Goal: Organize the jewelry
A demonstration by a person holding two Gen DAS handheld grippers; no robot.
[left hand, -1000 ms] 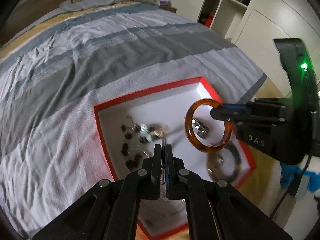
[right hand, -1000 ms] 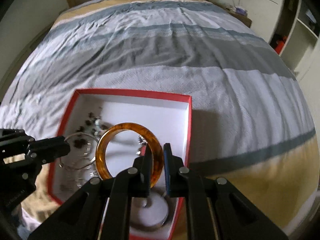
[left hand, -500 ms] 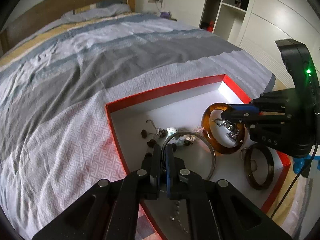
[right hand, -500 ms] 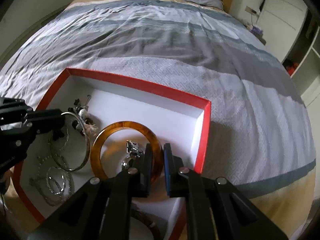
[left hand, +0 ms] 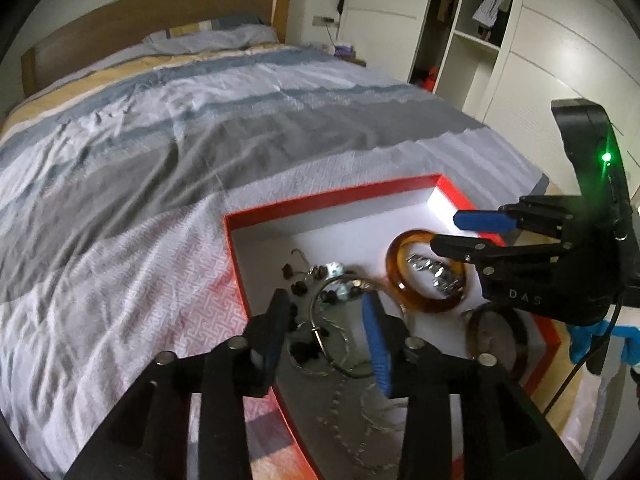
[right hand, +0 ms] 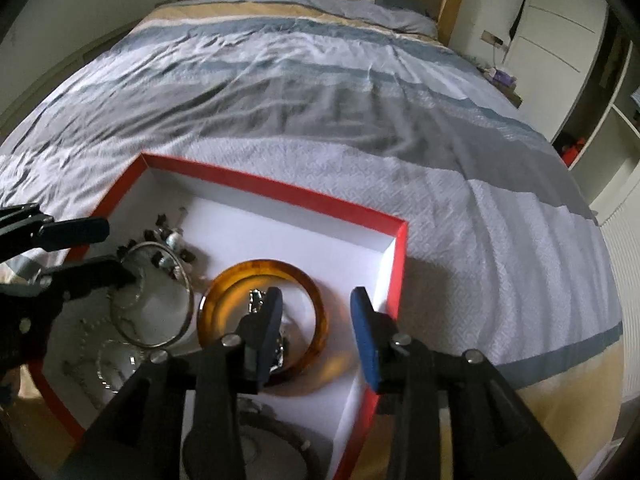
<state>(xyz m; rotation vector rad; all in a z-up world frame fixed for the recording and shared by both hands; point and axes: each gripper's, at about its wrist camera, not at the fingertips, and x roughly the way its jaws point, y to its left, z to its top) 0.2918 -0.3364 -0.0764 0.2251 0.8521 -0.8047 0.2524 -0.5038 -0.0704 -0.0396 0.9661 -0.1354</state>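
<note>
From the left wrist view, the left tool (left hand: 326, 322) has just been opening and stands partly spread with nothing pressed between its pads; below it a thin silver bangle (left hand: 340, 320) lies flat in the red box (left hand: 328, 200) on the bed (left hand: 160, 140), beside small dark beads (left hand: 298, 288) and a fine chain (left hand: 352, 412). The bangle looks stiff, light and slick, best pinched across its wire rim; the chain is limp and would need lifting from a bunched part. From the right wrist view, the right tool (right hand: 316, 320) has also just been opening and holds nothing, while the amber bangle (right hand: 264, 316) rests on the box floor under it, rigid, smooth, probably brittle, best gripped across its thick band.
</note>
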